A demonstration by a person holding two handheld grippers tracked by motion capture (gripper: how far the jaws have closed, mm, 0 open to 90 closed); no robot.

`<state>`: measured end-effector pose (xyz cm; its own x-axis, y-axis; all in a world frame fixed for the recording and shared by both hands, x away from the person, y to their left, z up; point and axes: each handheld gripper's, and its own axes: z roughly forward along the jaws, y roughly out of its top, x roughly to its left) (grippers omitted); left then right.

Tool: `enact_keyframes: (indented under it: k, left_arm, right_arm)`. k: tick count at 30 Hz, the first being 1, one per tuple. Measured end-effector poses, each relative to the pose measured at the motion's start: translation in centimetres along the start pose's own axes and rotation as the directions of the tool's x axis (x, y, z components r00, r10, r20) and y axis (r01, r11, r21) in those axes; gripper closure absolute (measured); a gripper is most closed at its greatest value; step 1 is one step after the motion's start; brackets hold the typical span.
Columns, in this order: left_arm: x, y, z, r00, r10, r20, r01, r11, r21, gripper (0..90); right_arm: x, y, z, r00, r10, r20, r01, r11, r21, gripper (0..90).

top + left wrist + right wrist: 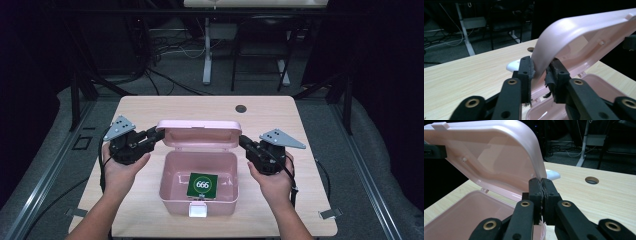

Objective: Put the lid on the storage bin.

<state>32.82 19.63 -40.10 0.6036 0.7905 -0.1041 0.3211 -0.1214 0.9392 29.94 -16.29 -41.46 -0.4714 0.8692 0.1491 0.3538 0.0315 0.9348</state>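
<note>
Now left gripper (540, 72) clamps lid (579, 37) edge; right gripper (542, 192) closed beside it

Glossy smooth pink plastic box (176, 192) and lid (584, 37), matt pale wood-grain table (310, 165), matt black claw pads (527, 68)

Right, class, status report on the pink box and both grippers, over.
Left gripper clamped on the lid's corner. Right gripper shut beside the lid's other end. Pink box open, green card inside. Nothing in the way.
</note>
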Motion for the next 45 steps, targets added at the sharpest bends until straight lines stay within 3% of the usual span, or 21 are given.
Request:
enact_keyframes:
  k: [9, 20, 24, 45]
  left_arm:
    - [-0.1, 0.2, 0.1, 0.9993, 0.02, -0.03, -0.02, 0.9998, 0.008, 79.8]
    - [0.2, 0.5, 0.2, 0.9999, 0.007, -0.012, -0.007, 0.9998, 0.018, 79.1]
    - [0.0, 0.5, 0.1, 0.9996, 0.024, -0.013, -0.024, 0.9995, 0.023, 79.1]
    - [-0.3, -0.1, -1.0, 0.9994, 0.031, 0.019, -0.031, 0.9992, 0.026, 77.7]
  right_arm:
    - [-0.3, -0.3, 0.4, 0.9999, 0.012, -0.004, -0.012, 0.999, 0.035, 84.0]
    - [-1.8, -0.3, -1.6, 0.9985, 0.041, 0.034, -0.041, 0.999, -0.003, 80.2]
    - [-2.6, -0.3, -2.2, 0.9964, 0.063, 0.057, -0.062, 0.998, -0.02, 78.9]
    - [-3.9, -0.5, -2.3, 0.9912, 0.098, 0.089, -0.096, 0.995, -0.026, 76.1]
